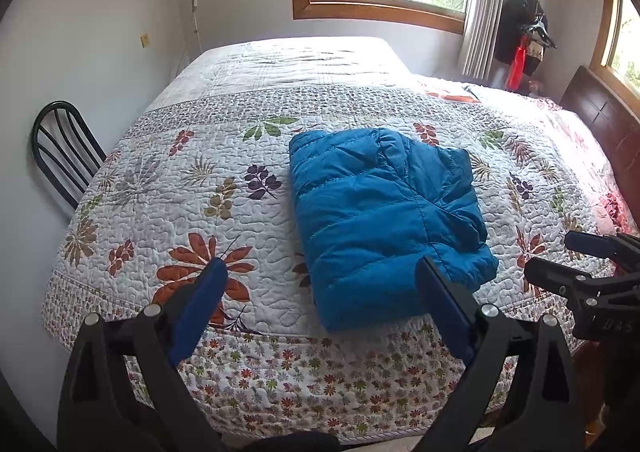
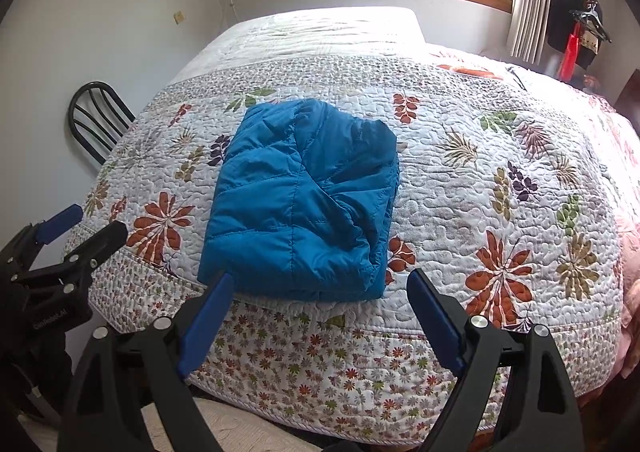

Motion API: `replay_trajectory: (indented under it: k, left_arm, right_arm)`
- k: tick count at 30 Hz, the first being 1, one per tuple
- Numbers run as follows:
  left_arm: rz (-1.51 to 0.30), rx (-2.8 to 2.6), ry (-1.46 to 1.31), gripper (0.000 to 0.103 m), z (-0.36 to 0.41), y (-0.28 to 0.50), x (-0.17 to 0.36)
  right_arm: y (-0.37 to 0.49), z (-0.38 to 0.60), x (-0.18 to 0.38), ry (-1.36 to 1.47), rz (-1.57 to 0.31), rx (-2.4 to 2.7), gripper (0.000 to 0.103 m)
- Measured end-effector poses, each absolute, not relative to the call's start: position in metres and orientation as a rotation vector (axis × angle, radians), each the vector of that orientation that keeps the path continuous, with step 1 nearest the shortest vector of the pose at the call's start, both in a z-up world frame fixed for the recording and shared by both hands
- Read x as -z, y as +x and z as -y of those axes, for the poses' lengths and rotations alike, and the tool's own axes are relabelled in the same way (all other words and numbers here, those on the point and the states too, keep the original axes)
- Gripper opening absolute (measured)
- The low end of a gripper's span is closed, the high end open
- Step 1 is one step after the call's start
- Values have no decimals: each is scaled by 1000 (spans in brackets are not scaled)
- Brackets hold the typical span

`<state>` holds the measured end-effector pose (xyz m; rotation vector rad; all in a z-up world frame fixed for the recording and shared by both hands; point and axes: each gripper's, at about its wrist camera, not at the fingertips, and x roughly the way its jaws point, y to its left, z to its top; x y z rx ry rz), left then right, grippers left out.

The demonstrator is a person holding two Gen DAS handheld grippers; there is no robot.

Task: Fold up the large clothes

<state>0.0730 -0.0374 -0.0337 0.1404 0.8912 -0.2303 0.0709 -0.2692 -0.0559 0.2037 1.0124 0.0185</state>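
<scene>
Jacket [image 2: 300, 200] lies folded ahead of open right tool [image 2: 320, 284].

The folded jacket [image 1: 384, 220] lies on the bed [image 1: 200, 180], a chair [image 1: 60, 148] left of it.

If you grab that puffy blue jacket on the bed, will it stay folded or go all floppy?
Probably floppy: the blue jacket is soft, quilted and already creased, so a one-corner grab would likely unfold it. It looks puffy, so likely light for its size. Its smooth shell might slip a little between the pads.
</scene>
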Motion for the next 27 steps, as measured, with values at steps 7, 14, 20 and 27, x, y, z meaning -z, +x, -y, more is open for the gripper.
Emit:
replay_trajectory:
  k: [7,14,20,27]
  left_arm:
    - [-893,231,138,94,37,72,34]
    - [-895,226,132,94,36,71,34]
    - [-898,227,131,94,35,72,35]
    - [-902,223,129,94,34,72,35]
  right_arm:
    - [71,271,57,205,-1015,-14,88]
    - [72,272,58,205,-1017,-12,88]
    - [71,272,57,205,-1016,-10,88]
    - [71,274,58,205,-1015,-2,88]
